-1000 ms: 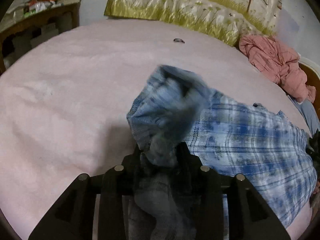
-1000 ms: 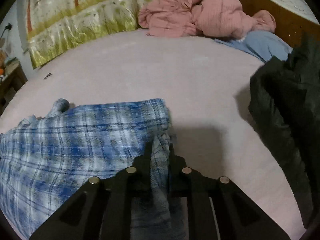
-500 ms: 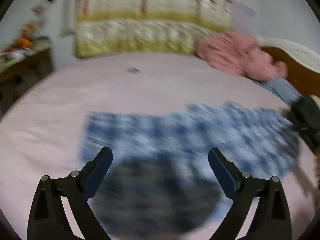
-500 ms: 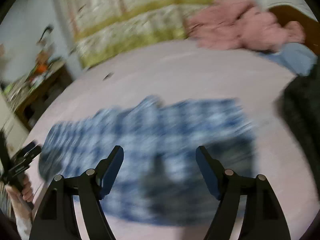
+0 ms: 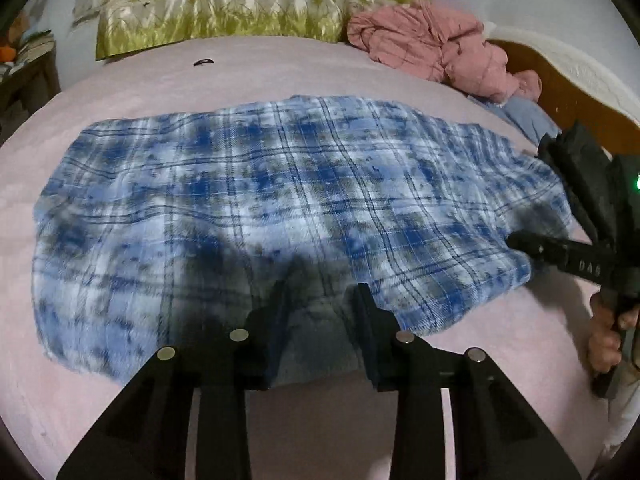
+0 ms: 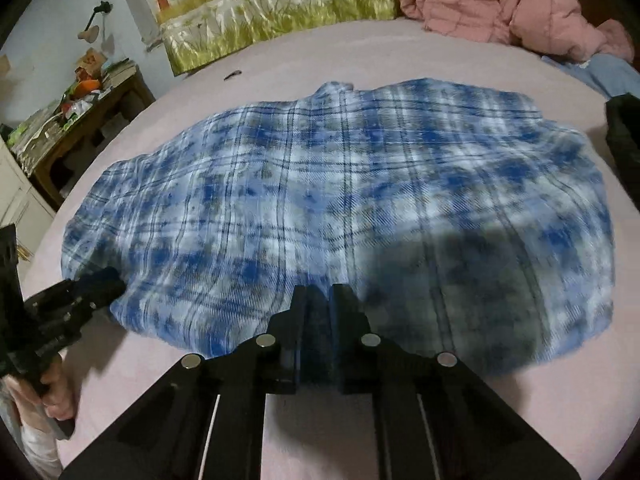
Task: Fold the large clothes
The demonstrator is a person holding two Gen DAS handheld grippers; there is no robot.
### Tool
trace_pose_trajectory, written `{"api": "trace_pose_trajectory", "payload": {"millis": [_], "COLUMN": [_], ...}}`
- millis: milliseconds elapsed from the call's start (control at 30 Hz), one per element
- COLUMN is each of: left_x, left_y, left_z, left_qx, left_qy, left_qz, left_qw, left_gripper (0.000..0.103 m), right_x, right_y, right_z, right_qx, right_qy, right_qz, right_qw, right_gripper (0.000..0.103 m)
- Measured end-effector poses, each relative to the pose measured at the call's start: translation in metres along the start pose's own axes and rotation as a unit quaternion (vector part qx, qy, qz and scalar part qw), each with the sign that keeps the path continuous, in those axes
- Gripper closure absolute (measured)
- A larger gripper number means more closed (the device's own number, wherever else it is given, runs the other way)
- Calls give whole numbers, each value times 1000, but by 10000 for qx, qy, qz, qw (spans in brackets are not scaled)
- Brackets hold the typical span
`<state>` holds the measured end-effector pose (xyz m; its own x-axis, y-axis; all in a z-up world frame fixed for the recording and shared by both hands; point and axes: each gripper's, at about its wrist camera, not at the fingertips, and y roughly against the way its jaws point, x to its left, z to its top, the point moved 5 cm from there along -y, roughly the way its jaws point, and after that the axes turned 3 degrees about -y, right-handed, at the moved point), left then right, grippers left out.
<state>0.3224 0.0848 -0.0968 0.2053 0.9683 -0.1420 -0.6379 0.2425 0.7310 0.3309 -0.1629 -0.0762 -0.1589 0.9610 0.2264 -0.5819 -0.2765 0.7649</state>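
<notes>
A large blue plaid garment [image 5: 280, 184] [image 6: 340, 184] lies spread flat across the pink bed [image 5: 120, 92]. My left gripper [image 5: 322, 300] is at its near edge and its jaws are closing, with a bunch of the hem between the fingers. In the right wrist view the left gripper [image 6: 104, 280] sits at the cloth's near-left corner. My right gripper [image 6: 320, 300] is closing too, its fingers almost together on a thin fold of the near hem. The left wrist view shows the right gripper [image 5: 516, 242] at the cloth's right edge, held by a hand [image 5: 608, 340].
A crumpled pink jacket [image 5: 432, 40] [image 6: 500, 12] and a green floral quilt [image 5: 224, 8] lie at the bed's far side. A black garment [image 6: 624, 132] sits to the right, by a wooden headboard [image 5: 560, 92]. A cluttered side table [image 6: 80, 100] stands to the left.
A second ago both grippers held bunched cloth. Half a second ago both stood wide open over the spread garment. Now both have narrowed on its near edge.
</notes>
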Motion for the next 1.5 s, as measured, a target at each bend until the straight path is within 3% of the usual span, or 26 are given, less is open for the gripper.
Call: {"api": "trace_pose_trajectory", "payload": {"millis": [200, 367, 433, 467, 500, 533, 633, 700, 767, 867, 933, 967, 1000, 1067, 1167, 1233, 1267, 1367, 1433, 1500], "left_x": [-26, -56, -62, -63, -61, -58, -44, -37, -30, -21, -14, -11, -9, -3, 5, 9, 11, 17, 20, 23], "left_y": [28, 62, 73, 78, 80, 81, 74, 65, 60, 57, 57, 57, 57, 57, 64, 70, 74, 81, 86, 89], "left_z": [12, 44, 57, 61, 62, 61, 45, 39, 41, 42, 42, 42, 41, 42, 42, 42, 43, 43, 41, 41], "left_qx": [-402, -1080, -1423, -1633, -1785, -1893, -2046, -1928, -1881, -1899, -1965, -1993, -2016, -2060, -2145, -2224, -2276, -2282, -2237, -2247], "left_qy": [-180, -351, -392, -357, -287, -218, -104, -107, -51, 47, 98, 89, 79, 106, 235, 312, 355, 499, 673, 787], "left_qz": [-33, -44, -4, 12, 29, 62, 450, 610, 619, 754, 961, 1073, 1172, 1374, 1281, 1207, 1167, 1060, 781, 589], "left_qw": [9990, 9935, 9890, 9859, 9835, 9817, 9777, 9793, 9802, 9789, 9757, 9740, 9724, 9688, 9680, 9670, 9661, 9666, 9692, 9695], "left_gripper": [74, 71, 68, 62, 55, 52, 36, 24, 18, 8, 7, 7, 7, 7, 7, 7, 7, 7, 7, 7], "right_x": [-27, -81, -98, -102, -106, -110, -116, -124, -134, -135, -136, -134, -132, -129, -133, -132, -127, -92, -59, -22], "right_y": [44, 72, 79, 80, 84, 89, 91, 77, 66, 58, 46, 42, 39, 32, 37, 39, 41, 65, 78, 77], "right_z": [-4, -15, -19, -21, -24, -26, -27, -29, -29, -19, -13, -9, -7, -4, -5, -4, 0, 18, 31, 42], "right_qx": [-822, -1319, -1450, -1529, -1637, -1763, -1880, -1604, -1365, -1489, -1412, -1416, -1409, -1353, -1504, -1532, -1583, -2113, -2432, -2427], "right_qy": [-522, -1671, -2078, -2180, -2281, -2365, -2552, -2816, -3072, -3112, -3143, -3096, -3029, -3000, -3142, -3105, -2971, -2035, -1323, -786], "right_qz": [121, 349, 412, 361, 269, 207, 83, 175, 402, 429, 271, 162, 20, -116, -120, -129, -179, -561, -540, -346], "right_qw": [9952, 9764, 9665, 9632, 9594, 9553, 9484, 9459, 9409, 9376, 9384, 9401, 9426, 9442, 9373, 9381, 9415, 9543, 9594, 9663], "right_gripper": [92, 88, 80, 66, 43, 36, 33, 33, 33, 33, 33, 38, 53, 68, 76, 88, 93, 95, 95, 95]}}
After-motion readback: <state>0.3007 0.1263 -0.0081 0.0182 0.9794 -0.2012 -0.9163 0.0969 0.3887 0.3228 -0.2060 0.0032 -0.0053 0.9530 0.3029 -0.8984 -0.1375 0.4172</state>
